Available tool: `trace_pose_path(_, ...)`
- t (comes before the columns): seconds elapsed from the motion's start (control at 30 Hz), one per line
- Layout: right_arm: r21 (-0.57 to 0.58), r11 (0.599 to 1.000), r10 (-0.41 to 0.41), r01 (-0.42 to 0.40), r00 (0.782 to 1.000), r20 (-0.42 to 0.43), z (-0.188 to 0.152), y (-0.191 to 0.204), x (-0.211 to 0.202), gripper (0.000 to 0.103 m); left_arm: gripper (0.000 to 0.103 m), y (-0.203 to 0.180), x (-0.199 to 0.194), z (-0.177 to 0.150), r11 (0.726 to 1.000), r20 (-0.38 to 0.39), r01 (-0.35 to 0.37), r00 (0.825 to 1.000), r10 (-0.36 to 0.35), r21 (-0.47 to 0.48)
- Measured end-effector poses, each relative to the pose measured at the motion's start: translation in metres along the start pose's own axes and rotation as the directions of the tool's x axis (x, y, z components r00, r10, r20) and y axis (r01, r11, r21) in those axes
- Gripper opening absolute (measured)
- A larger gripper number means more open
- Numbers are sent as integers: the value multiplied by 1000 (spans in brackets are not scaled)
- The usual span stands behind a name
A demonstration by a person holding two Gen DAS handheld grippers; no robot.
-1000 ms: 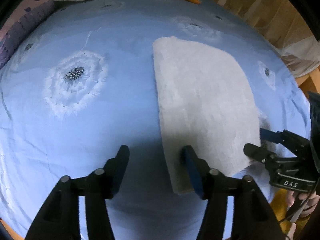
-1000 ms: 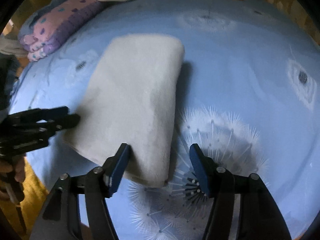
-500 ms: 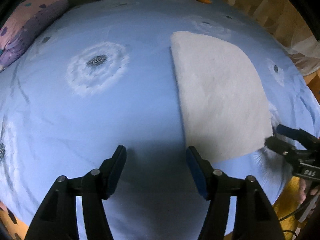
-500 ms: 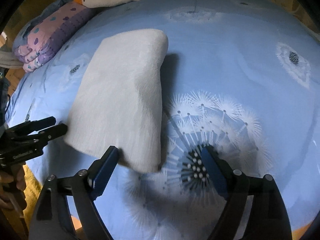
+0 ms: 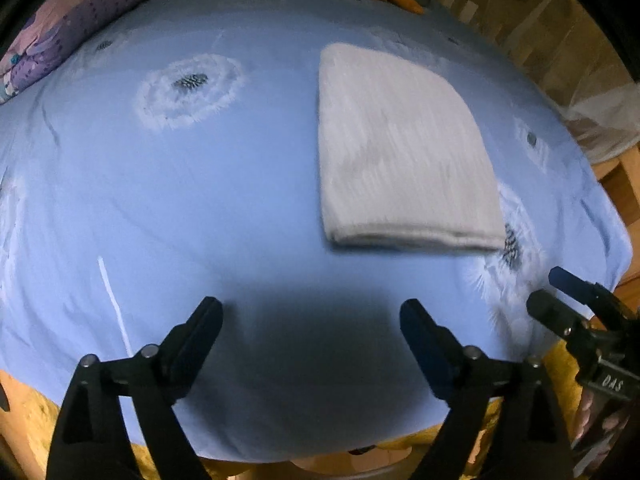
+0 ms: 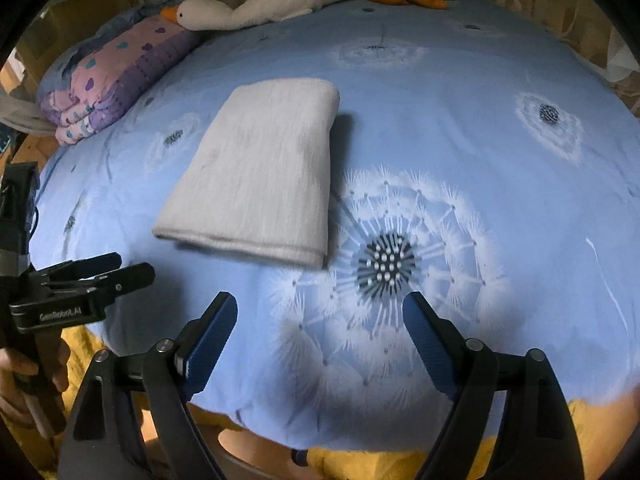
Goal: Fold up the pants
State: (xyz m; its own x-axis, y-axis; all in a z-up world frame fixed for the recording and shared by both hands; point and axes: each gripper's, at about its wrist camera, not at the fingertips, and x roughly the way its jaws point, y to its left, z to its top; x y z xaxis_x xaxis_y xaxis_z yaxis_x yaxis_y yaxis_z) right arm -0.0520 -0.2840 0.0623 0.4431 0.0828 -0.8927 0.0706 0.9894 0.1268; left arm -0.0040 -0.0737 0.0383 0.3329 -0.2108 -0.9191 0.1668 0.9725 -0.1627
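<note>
The white pants (image 5: 400,152) lie folded into a flat rectangle on the blue dandelion-print bed cover (image 5: 200,200); they also show in the right wrist view (image 6: 264,176). My left gripper (image 5: 310,320) is open and empty, hanging over the bed's near edge, short of and left of the pants. My right gripper (image 6: 320,316) is open and empty, near the bed's edge, below the pants and over a large dandelion print (image 6: 386,264). Each gripper shows at the side of the other's view: the right one (image 5: 560,296), the left one (image 6: 132,266).
A white goose plush (image 6: 272,4) with orange beak and feet lies along the far edge of the bed. A folded purple and pink patterned blanket (image 6: 116,76) sits at the far left. A yellow cover (image 6: 348,460) hangs below the near edge. White netting (image 5: 600,120) hangs at the right.
Both grippers have pulled back from the pants toward the bed's near edge. A second ago their fingers were at the near hem; now the folded pants lie free and farther off.
</note>
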Motion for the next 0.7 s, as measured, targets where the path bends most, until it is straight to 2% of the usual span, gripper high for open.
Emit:
trace_pose_path(0.13,-9,999,-42,42,999,-20,-18,3,12,86,96,-16,10,-13,997,-14,-62,998,63,42)
trace_pose_path(0.27,3,997,-72,73,996,-50,-33,2,29,86,99,-28,17,-23,987,10,-132,991,132,89)
trace_pose_path(0.7,-1,996,-90,90,996,-30,-39,5,34,93,103,-32,19,-27,987,30,-138,990,136,79)
